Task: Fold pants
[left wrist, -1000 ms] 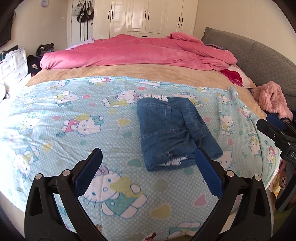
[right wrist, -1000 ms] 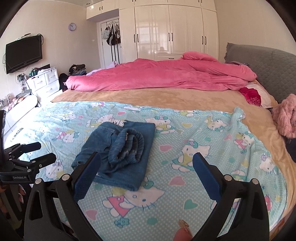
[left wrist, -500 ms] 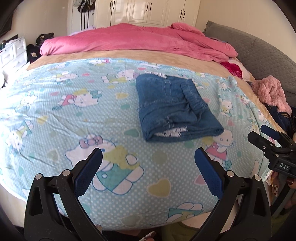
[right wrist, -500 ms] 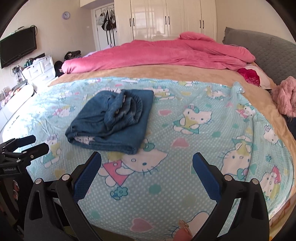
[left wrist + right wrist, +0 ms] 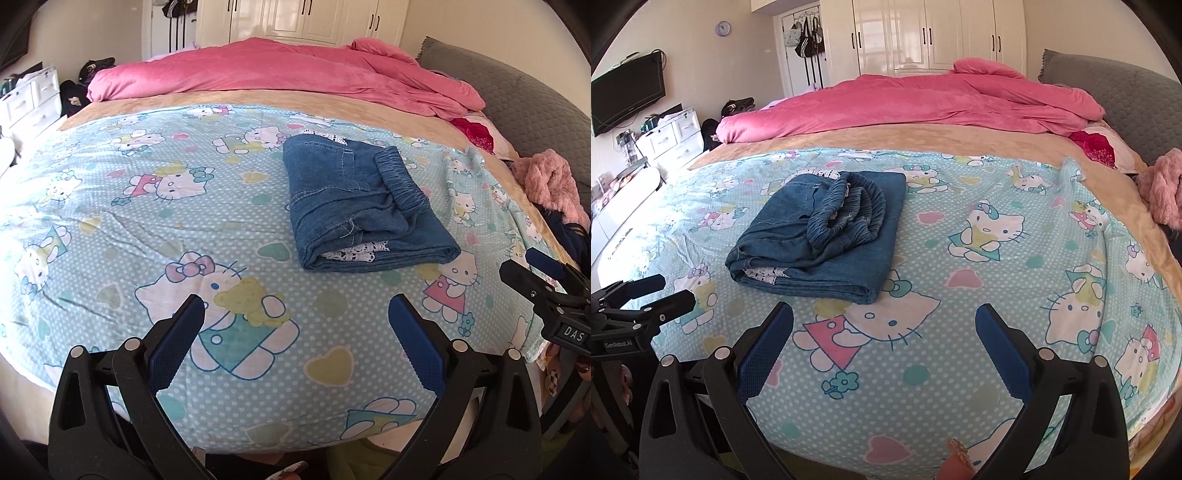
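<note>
Left wrist view: folded pants (image 5: pixel 364 206) on bedsheet (image 5: pixel 147 221).

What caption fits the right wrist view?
Folded denim pants lie on the cartoon-print sheet; open right gripper hovers short of them.

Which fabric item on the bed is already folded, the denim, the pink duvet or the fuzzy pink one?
The denim pants: a squared stack, unlike the rumpled duvet and fuzzy heap.

Bright daylight fills a bedroom where a bed (image 5: pixel 960 136) with a pink duvet (image 5: pixel 905 103) stands before white wardrobes (image 5: pixel 923 37), a grey headboard (image 5: pixel 1126 92) to its right, and a TV (image 5: pixel 626 94) above white drawers (image 5: pixel 670 142) to its left.
</note>
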A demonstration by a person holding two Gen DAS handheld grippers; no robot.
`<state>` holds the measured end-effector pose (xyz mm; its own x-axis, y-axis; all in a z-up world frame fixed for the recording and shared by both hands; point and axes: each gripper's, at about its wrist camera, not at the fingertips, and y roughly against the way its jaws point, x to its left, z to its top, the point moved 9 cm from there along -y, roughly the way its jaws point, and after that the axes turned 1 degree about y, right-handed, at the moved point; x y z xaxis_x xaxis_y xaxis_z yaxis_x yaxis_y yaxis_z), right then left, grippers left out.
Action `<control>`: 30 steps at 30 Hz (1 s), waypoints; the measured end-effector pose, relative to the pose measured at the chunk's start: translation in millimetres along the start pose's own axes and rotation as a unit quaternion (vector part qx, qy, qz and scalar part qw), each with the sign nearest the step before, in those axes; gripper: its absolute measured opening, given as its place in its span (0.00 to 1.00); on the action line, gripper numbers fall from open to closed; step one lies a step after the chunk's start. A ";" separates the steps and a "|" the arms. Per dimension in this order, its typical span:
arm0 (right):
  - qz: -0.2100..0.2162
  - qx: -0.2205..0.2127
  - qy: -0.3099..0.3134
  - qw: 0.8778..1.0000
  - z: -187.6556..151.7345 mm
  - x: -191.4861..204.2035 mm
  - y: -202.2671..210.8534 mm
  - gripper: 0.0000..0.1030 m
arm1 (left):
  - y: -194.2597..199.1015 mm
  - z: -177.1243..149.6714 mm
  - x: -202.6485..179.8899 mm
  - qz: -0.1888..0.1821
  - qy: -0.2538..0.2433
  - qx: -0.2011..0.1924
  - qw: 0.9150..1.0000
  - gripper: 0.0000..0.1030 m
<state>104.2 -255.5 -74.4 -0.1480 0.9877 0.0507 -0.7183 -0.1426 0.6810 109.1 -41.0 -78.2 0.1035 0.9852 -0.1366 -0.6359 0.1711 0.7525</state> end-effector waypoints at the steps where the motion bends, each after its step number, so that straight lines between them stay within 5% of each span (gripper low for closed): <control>1: 0.000 0.000 0.000 1.000 -0.2 -0.1 -0.1 0.96 | 0.0 0.2 0.2 0.000 0.000 0.001 1.000 0.91; 30: -0.003 0.000 0.003 1.000 2.6 -0.8 1.0 0.96 | 5.4 4.6 2.2 0.007 0.003 -0.004 1.000 0.91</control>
<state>105.4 -256.3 -71.8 -0.1473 0.9882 0.0420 -0.7189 -0.1361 0.6817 109.4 -37.9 -71.4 0.0904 0.9874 -0.1302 -0.6432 0.1577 0.7493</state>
